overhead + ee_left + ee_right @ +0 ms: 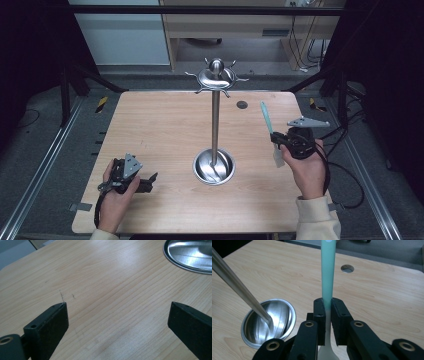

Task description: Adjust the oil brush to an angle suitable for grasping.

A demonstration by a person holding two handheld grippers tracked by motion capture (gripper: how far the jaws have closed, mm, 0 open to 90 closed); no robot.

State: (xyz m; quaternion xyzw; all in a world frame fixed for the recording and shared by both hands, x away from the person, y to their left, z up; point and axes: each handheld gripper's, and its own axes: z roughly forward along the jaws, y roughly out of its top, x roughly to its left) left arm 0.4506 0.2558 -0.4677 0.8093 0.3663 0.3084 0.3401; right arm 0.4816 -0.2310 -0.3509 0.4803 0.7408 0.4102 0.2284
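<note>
While the right gripper has its jaws clamped on a green-handled utensil, unhung from the stand, the left gripper gapes empty.

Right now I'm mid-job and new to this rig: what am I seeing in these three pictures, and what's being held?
A person holds a two-jaw gripper in each hand at a wooden table. The high view looks down from above; the other two cameras ride on the grippers, looking along their black jaws. On the table stands a metal stand: a round dish base, an upright pole, hooks on top. The left gripper is open over bare wood. The right gripper is shut on a utensil with a green handle and whitish lower end, pointing upward.
</note>
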